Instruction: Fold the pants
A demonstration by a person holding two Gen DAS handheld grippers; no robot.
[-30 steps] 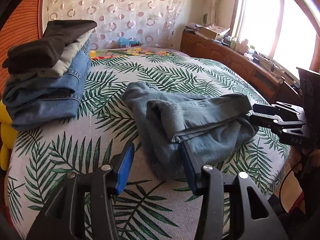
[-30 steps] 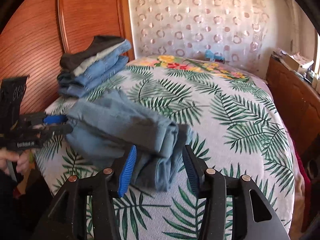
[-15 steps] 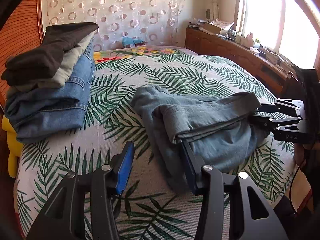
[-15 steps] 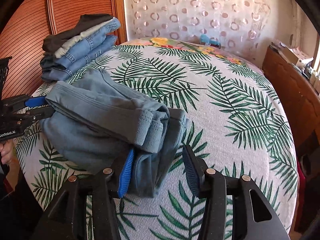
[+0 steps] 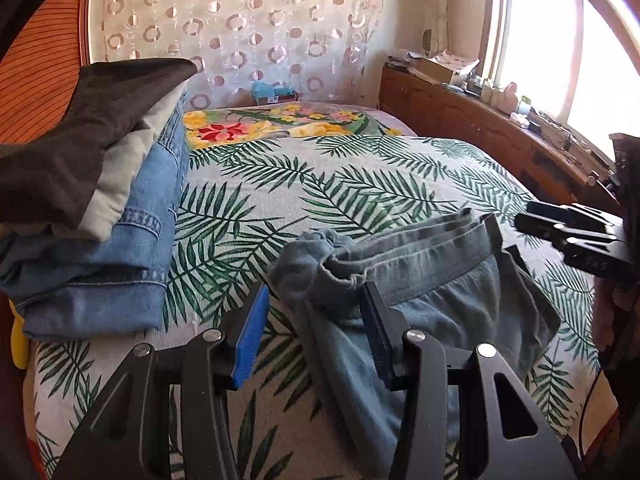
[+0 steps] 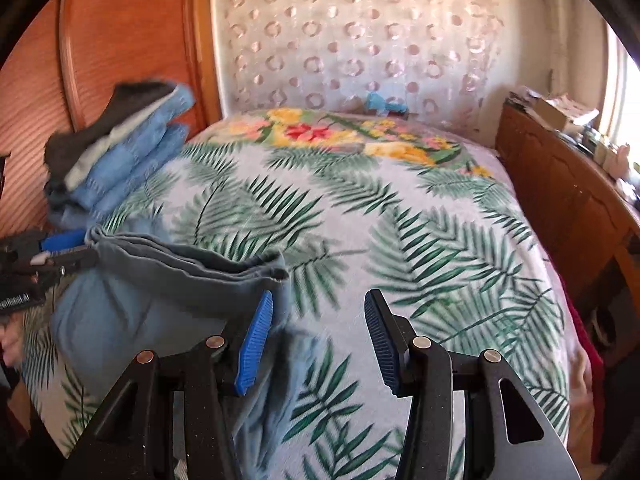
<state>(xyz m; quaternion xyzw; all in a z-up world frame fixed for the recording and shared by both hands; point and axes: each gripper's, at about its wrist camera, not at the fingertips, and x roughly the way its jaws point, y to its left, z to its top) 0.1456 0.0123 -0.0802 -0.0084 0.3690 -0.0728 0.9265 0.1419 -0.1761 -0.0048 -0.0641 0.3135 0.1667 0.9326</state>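
— So, where do the pants (image 5: 436, 280) sit?

— On the palm-leaf bedspread (image 5: 320, 184), at the near edge of the bed. They are grey-blue, folded into a thick bundle, with the layered waistband edge on top and one bunched end rising at the left of the bundle in the left wrist view.

— And the left gripper (image 5: 314, 334)?

— Its jaws stand wide apart. The blue-padded finger is out over bare bedspread; the other finger is against the bundle's near side, its tip under the fabric fold. Nothing is pinched between them. Cloth hangs down past that finger toward the bed's edge.

— The right gripper (image 6: 316, 334)?

— Also spread wide. In its own view the pants (image 6: 160, 280) lie to its left, the folded edge reaching just to the blue pad and a bit of fabric drooping below it; whether they touch, I cannot tell, since that view is blurred. The gap between its fingers shows only bedspread. From the left wrist view the right gripper (image 5: 576, 236) sits just beyond the bundle's far end.

— What else is around?

— A stack of folded clothes (image 5: 100, 216) beside the wooden headboard (image 6: 120, 40): blue jeans below, a pale layer, a dark garment on top. It lies apart from the pants. A floral cover (image 5: 280, 122) lies at the far end, before a circle-patterned curtain (image 5: 260, 24), and a wooden cabinet (image 5: 480, 120) runs under the window (image 5: 560, 40).
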